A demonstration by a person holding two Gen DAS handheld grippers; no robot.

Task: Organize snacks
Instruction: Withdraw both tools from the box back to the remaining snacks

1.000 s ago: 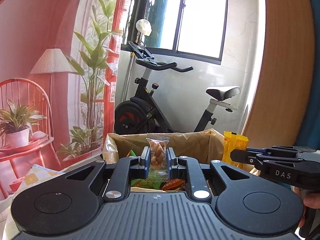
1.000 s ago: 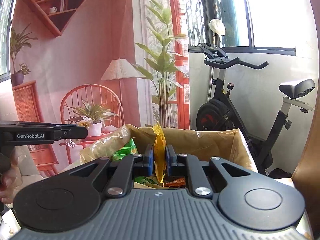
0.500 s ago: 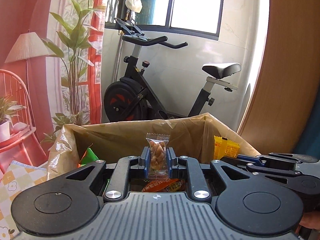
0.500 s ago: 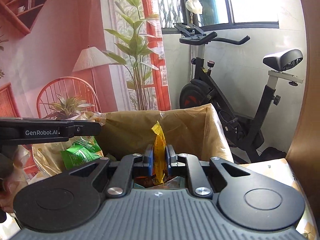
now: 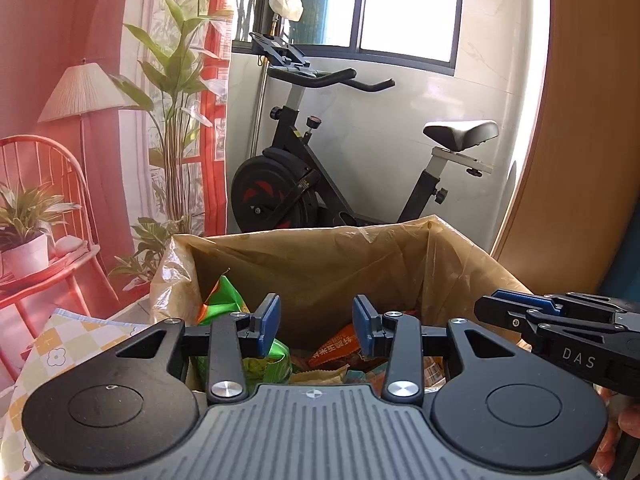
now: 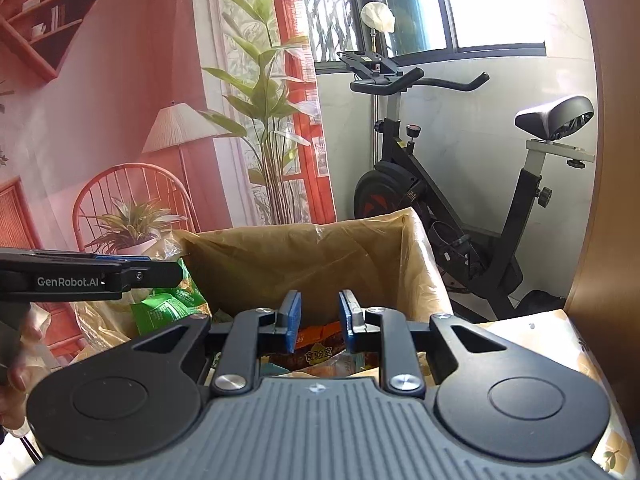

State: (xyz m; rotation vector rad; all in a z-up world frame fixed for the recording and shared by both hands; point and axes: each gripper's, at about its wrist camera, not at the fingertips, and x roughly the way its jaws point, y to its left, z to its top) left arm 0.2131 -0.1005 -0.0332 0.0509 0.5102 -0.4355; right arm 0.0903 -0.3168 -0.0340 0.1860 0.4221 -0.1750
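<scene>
Backdrop: a printed wall scene (image 6: 100, 120) with red shelves, a floor lamp, a red chair and potted plants fills the 9 to 12 o'clock region of both views. An exercise bike (image 5: 320, 184) stands at 12 o'clock in the left wrist view and at 2 o'clock in the right wrist view, below a window (image 5: 400, 4).

Container: a box lined with a tan plastic bag (image 5: 320, 256) sits directly ahead of both grippers, open at the top. It rests on a checked cloth (image 5: 60, 344), visible at 8 o'clock in the left wrist view.

Task items: snack packets (image 5: 332, 350) lie loose in the bottom of the bag. A green packet (image 5: 224, 300) leans against the bag wall at 10 o'clock of the left gripper; the same green packet (image 6: 168, 304) shows at 9 o'clock in the right wrist view. An orange packet (image 6: 316, 342) with printed characters, too small to read reliably, lies under the right gripper.

Left gripper (image 5: 316, 326): its jaws have just been opening and now stand moderately apart, with nothing between the blue pads. Its side reads "GenRobot.AI" in the right wrist view.

Right gripper (image 6: 318, 320): its jaws have just been opening and stand at a narrow gap, with nothing between the pads. Its side reads "DAS" in the left wrist view, at 3 o'clock.
</scene>
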